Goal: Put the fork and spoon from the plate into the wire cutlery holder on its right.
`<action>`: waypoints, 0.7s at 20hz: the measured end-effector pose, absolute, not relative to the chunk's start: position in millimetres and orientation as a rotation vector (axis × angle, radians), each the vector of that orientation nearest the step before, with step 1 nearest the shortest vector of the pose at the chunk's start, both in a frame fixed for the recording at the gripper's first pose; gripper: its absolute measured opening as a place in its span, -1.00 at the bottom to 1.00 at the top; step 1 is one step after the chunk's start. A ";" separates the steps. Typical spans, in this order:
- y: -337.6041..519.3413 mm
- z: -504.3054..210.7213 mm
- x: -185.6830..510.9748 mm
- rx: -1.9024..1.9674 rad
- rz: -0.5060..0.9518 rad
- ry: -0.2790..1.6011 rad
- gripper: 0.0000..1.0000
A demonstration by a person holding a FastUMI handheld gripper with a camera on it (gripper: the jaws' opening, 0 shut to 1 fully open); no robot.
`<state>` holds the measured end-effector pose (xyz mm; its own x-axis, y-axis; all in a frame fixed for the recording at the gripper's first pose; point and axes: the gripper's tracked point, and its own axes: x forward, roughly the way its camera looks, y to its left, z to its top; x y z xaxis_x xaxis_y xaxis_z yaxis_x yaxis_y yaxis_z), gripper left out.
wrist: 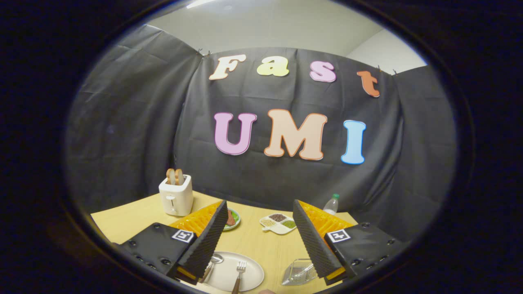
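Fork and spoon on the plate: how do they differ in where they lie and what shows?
The fork lies in plain sight between the open gripper's fingers, tines pointing away, handle running off the plate's near rim. The spoon lies beside it, partly hidden behind one finger, only its bowl and some handle showing. Both rest on the plate, ungrasped.

The gripper [260, 222] hangs above the table [122, 220], fingers spread wide and holding nothing. Between them, toward six o'clock, lies the plate [253, 279] with the fork [239, 272] and spoon [212, 262]; the wire cutlery holder [299, 272] sits at its three o'clock. A toaster [176, 197] stands at ten o'clock.
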<state>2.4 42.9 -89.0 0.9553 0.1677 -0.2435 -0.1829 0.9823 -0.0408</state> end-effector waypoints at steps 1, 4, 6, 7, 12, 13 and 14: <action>44.6 -94.9 2.4 -0.061 0.183 0.258 1.00; 46.9 -118.1 0.6 -0.074 0.203 0.322 1.00; 50.0 -138.0 -2.9 -0.080 0.227 0.381 1.00; 52.4 -150.4 -6.6 -0.076 0.241 0.418 1.00; 58.4 -200.5 -21.3 -0.068 0.276 0.576 1.00; 59.8 -211.1 -23.7 -0.078 0.280 0.604 1.00; 60.8 -222.5 -28.1 -0.090 0.286 0.631 1.00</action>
